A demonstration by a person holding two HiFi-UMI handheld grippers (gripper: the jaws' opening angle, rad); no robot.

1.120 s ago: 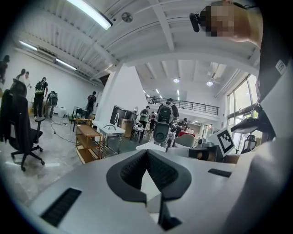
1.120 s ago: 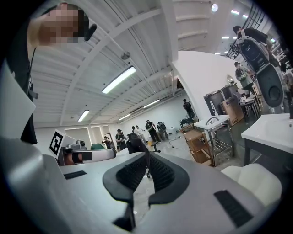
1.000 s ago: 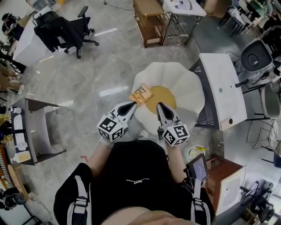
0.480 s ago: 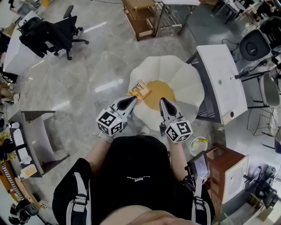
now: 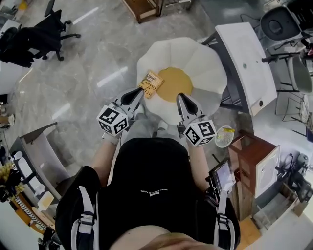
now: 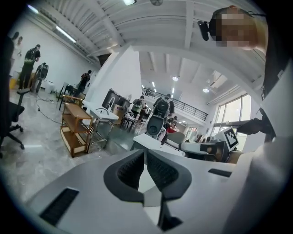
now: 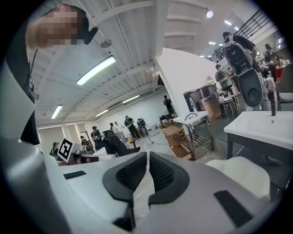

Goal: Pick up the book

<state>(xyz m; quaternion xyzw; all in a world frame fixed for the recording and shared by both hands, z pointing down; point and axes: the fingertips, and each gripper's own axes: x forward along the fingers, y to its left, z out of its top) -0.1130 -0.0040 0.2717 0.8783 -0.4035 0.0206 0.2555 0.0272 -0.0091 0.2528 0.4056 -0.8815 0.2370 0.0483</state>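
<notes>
A small orange book point(image 5: 150, 84) lies on the left edge of a white flower-shaped seat point(image 5: 200, 61) with a yellow centre. In the head view my left gripper point(image 5: 139, 92) is shut and empty, its tip just below and left of the book. My right gripper point(image 5: 180, 97) is also shut and empty, over the seat's near rim below the yellow centre. In the left gripper view the left gripper point(image 6: 145, 151) has its pads together, and no book shows there. The right gripper point(image 7: 148, 153) shows the same in the right gripper view, with the white seat point(image 7: 242, 173) low at the right.
A white table point(image 5: 247, 63) stands right of the seat. A brown cabinet point(image 5: 252, 161) and a small round bin point(image 5: 225, 136) sit at the lower right. A black office chair point(image 5: 29, 41) is at the far left, and a wooden shelf point(image 5: 142, 7) stands at the top. Several people stand in the background.
Both grippers have moved forward and down toward the flower seat, and my view has shifted with them. Both stay shut. The book lies where it was.
</notes>
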